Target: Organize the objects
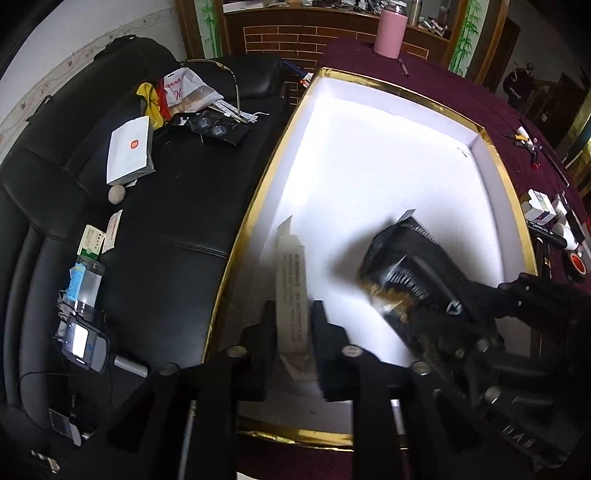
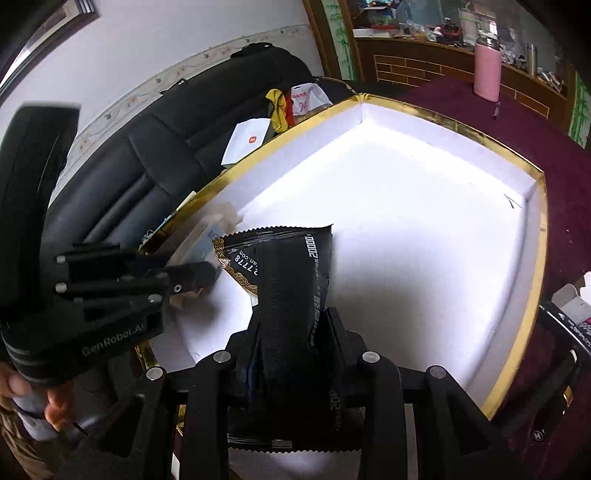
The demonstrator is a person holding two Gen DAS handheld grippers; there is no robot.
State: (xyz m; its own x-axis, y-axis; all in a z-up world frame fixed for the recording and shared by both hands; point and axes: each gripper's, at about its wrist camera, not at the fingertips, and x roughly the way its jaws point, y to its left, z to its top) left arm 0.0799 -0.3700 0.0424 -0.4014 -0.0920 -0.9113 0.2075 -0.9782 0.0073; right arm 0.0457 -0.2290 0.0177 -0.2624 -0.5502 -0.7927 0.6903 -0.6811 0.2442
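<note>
Your right gripper (image 2: 291, 325) clamps the black snack packet (image 2: 284, 266) over the gold-rimmed box (image 1: 495, 147); your left gripper (image 1: 291, 314), jaws slightly parted, brackets a white sachet (image 1: 291, 291) near the box's left edge.

One tray (image 1: 491, 155); two packets, seemingly; one pink bottle (image 1: 390, 32).

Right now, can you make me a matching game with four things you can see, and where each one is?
Things:
1. black snack packet
2. pale paper packet
3. pink bottle
4. white box with an orange logo

Places:
A. on the black sofa
B. between the left gripper's fingers, over the white tray
C. standing on the dark red tablecloth, beyond the tray
D. pinched in the right gripper, over the white tray

Pairs: 1-D, 2-B, 3-C, 4-A
</note>
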